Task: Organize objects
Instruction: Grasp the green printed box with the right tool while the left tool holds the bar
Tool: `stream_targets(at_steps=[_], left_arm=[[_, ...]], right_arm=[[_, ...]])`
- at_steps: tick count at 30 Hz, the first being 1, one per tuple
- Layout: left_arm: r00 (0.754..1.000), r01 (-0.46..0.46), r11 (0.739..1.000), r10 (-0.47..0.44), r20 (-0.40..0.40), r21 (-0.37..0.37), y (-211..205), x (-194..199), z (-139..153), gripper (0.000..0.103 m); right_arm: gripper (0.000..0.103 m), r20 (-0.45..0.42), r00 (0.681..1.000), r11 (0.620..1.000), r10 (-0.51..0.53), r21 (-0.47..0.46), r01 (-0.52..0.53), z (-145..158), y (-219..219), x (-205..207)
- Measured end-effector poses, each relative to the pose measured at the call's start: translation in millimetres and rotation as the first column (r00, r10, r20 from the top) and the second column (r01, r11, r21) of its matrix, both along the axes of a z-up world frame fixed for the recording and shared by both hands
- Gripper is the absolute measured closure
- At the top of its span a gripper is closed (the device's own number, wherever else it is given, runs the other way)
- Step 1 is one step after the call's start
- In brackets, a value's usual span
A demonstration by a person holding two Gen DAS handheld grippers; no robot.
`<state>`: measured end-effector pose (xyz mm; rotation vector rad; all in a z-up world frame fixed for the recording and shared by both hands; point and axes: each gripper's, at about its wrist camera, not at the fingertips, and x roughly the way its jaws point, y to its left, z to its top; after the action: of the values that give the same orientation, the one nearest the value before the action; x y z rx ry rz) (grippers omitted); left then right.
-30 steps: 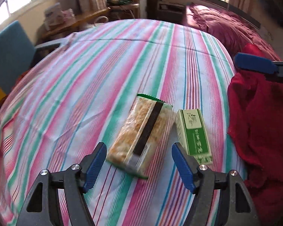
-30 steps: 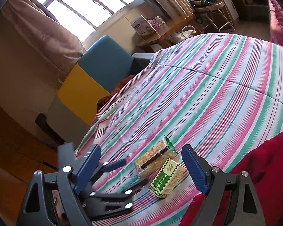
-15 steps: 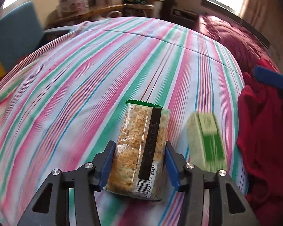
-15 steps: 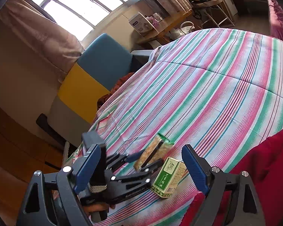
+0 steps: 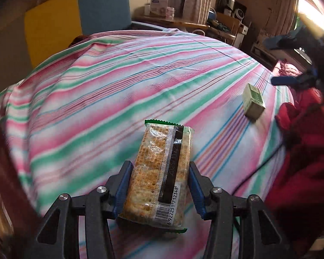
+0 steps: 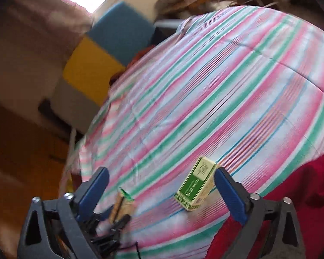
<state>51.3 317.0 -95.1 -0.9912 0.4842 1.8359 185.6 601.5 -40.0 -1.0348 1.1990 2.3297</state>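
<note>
A clear packet of crackers (image 5: 162, 172) with a black stripe and a barcode sits clamped between the blue pads of my left gripper (image 5: 159, 187), lifted over the striped bedspread (image 5: 110, 99). A small green and cream box (image 5: 253, 102) lies on the spread far to its right. In the right wrist view that green box (image 6: 194, 188) lies inside the span of my right gripper (image 6: 161, 174), close to the right finger (image 6: 231, 194) with neither pad pressing on it. The jaws are opening wide. The cracker packet (image 6: 122, 201) shows at the lower left.
A red cloth (image 5: 302, 155) is heaped at the bed's right edge, next to the green box. A blue and yellow chair (image 5: 75, 21) stands beyond the far side, with a cluttered desk (image 5: 183, 21) and curtains behind. A black cable (image 5: 259, 168) runs across the spread near the red cloth.
My left gripper closed on the cracker packet, lifted it and carried it left, away from the green box, rolling as it went. My right gripper dropped toward the green box and spread wider.
</note>
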Motion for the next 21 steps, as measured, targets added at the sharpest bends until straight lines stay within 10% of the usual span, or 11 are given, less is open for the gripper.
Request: stream_targets(at_steps=[5,12,21], left_arm=[[1.0,-0.003,1.0,0.003,-0.003,0.03,-10.6,5.8,-2.9,0.052],[1.0,-0.006,0.998,0.006,0.008,0.059,-10.1,2.7,-4.7,0.052],[1.0,-0.014,0.997,0.012,0.02,0.07,-8.9,0.5,-6.4,0.052]], right_arm=[[0.0,0.279,0.911,0.909,0.303,0.202,-0.364,6.0,-31.7,-50.8],[0.0,0.623,0.641,0.668,0.449,0.243,-0.704,-20.2,-54.7,-76.9],[0.0,0.696,0.548,0.644,0.464,0.16,-0.748,-53.4,-39.6,-89.1]])
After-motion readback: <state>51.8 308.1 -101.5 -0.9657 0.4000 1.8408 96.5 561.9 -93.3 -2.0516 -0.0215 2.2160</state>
